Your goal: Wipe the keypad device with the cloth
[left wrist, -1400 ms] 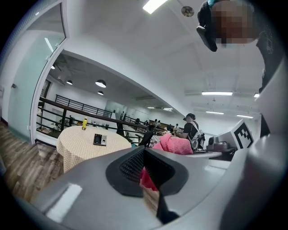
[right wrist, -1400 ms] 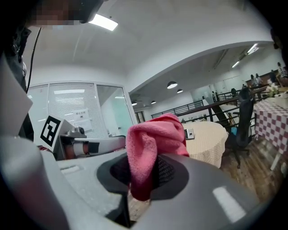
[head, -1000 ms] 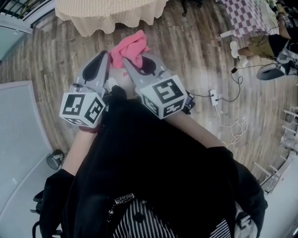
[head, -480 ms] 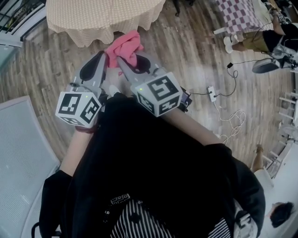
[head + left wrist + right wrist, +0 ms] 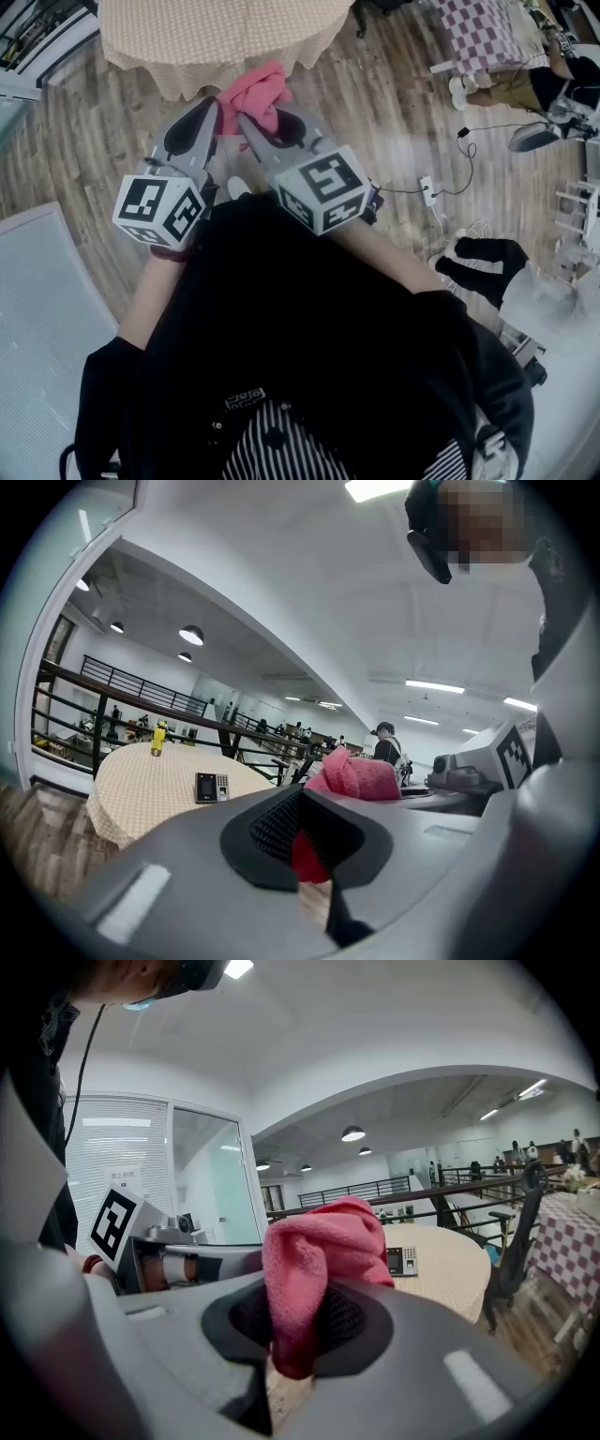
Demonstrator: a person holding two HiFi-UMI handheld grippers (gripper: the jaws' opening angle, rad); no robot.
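cloth (image 5: 314, 1260): pink, bunched, clamped between the jaws of right gripper (image 5: 300, 1330), closed hard on it, most of the wad sticking up past the tips at frame centre. left gripper (image 5: 305, 841): jaws nearly together too, dark red scrap of the same cloth in the gap. reads as nipped there as well, though possibly only lying just behind.

in head view, both grippers side by side in the upper middle of the frame, tips converging on the cloth (image 5: 253, 92). held in the air above wood floor (image 5: 394, 112), resting on nothing.

further out: keypad device (image 5: 403, 1260) lying flat on round table (image 5: 459, 1269) with beige covering, centre right of right gripper view. same device left of centre in left gripper view, yellow bottle (image 5: 159, 738) behind it toward the left side of the tabletop. only the table's near edge across the top of head view, device not visible there. well apart from the cloth, no contact. another person (image 5: 530, 89) at upper right of head view, not involved.

progress, as a judgement: cloth in hand, done. wiping not begun, device untouched. left to do: close the gap to the table, lower the wad onto the keypad face, rub across it. likely worth freeing the left gripper first to steady the device, a small flat thing on a loose covering and apt to slide under the wipe.
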